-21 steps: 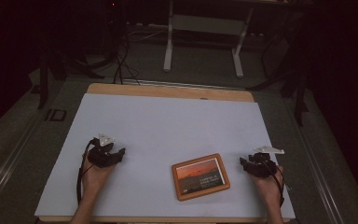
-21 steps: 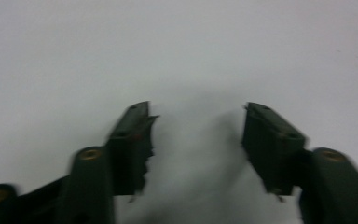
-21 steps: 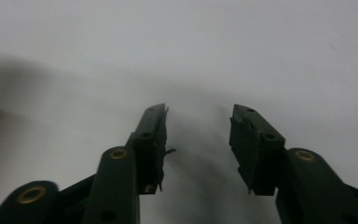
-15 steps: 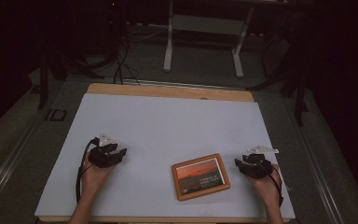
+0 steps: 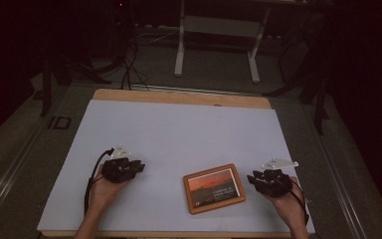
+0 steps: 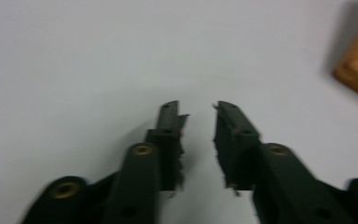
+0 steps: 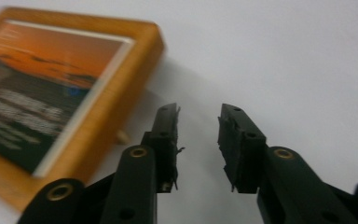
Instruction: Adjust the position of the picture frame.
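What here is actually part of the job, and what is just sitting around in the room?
Part of the job:
- wooden picture frame, flat on the white table
- right gripper, open, beside the frame without touching it
- left gripper, open, nothing between its jaws

Just lying about:
- metal stand on the floor behind the table
- loose cables beside it
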Demonstrator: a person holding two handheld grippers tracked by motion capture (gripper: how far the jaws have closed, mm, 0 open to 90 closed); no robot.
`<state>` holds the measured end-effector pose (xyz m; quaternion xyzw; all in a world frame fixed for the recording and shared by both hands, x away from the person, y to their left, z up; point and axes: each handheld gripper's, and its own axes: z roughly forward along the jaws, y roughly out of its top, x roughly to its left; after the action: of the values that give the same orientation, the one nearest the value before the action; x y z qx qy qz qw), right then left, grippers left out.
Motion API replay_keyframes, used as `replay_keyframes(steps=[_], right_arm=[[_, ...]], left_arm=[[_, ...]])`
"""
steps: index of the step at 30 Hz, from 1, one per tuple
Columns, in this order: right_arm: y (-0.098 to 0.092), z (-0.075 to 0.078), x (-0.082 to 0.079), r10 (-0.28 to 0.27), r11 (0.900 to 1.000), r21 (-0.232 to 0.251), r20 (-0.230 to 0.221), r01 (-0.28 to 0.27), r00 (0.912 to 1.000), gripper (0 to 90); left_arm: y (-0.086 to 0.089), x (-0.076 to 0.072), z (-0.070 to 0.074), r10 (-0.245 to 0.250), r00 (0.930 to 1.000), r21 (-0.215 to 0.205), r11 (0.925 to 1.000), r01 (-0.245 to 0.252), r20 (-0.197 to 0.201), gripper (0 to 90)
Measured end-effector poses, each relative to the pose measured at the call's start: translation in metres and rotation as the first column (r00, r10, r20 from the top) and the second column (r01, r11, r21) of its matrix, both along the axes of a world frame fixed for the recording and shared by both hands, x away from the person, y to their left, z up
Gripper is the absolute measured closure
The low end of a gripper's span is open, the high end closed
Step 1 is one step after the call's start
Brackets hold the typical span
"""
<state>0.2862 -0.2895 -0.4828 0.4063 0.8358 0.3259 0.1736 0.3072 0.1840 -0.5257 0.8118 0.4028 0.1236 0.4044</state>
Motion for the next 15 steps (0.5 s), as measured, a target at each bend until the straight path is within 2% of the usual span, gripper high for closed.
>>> replay_keyframes(steps=[1,2,3,4,5,6,11,15], right_arm=[[0.002,0.003,-0.001,0.015,1.000,0.001,0.003,-0.015,0.9999,72.4],[0.005,0.005,-0.003,0.029,1.000,0.001,0.005,-0.029,0.9996,75.4],[0.008,0.007,-0.006,0.040,0.999,0.004,0.012,-0.040,0.9991,79.1],[0.008,0.007,-0.006,0.040,0.999,0.004,0.012,-0.040,0.9991,79.1],[0.012,0.009,-0.011,0.066,0.998,0.014,0.021,-0.066,0.9976,86.4],[0.014,0.010,-0.013,0.078,0.997,0.017,0.021,-0.078,0.9968,89.5],[0.023,0.013,-0.022,0.136,0.990,0.022,0.014,-0.136,0.9907,89.8],[0.029,0.016,-0.028,0.165,0.986,0.025,0.012,-0.165,0.9863,89.8]], left_arm=[[0.000,0.000,0.000,0.000,1.0000,0.000,1.0000,0.000,0.000,81.6],[-0.005,-0.002,0.002,-0.030,0.9995,0.009,0.9995,0.030,0.005,85.5],[-0.008,-0.003,0.002,-0.039,0.9992,0.015,0.9992,0.039,0.007,88.8],[-0.008,-0.003,0.002,-0.039,0.9992,0.015,0.9992,0.039,0.007,89.3],[-0.012,-0.003,0.003,-0.057,0.9984,0.017,0.9982,0.057,-0.001,89.5],[-0.014,-0.003,0.003,-0.064,0.9980,0.025,0.9977,0.064,-0.002,89.5],[-0.022,-0.005,0.005,-0.091,0.9958,0.024,0.9956,0.091,0.001,89.5],[-0.027,-0.006,0.005,-0.105,0.9944,0.000,0.9945,0.105,-0.006,89.5]])
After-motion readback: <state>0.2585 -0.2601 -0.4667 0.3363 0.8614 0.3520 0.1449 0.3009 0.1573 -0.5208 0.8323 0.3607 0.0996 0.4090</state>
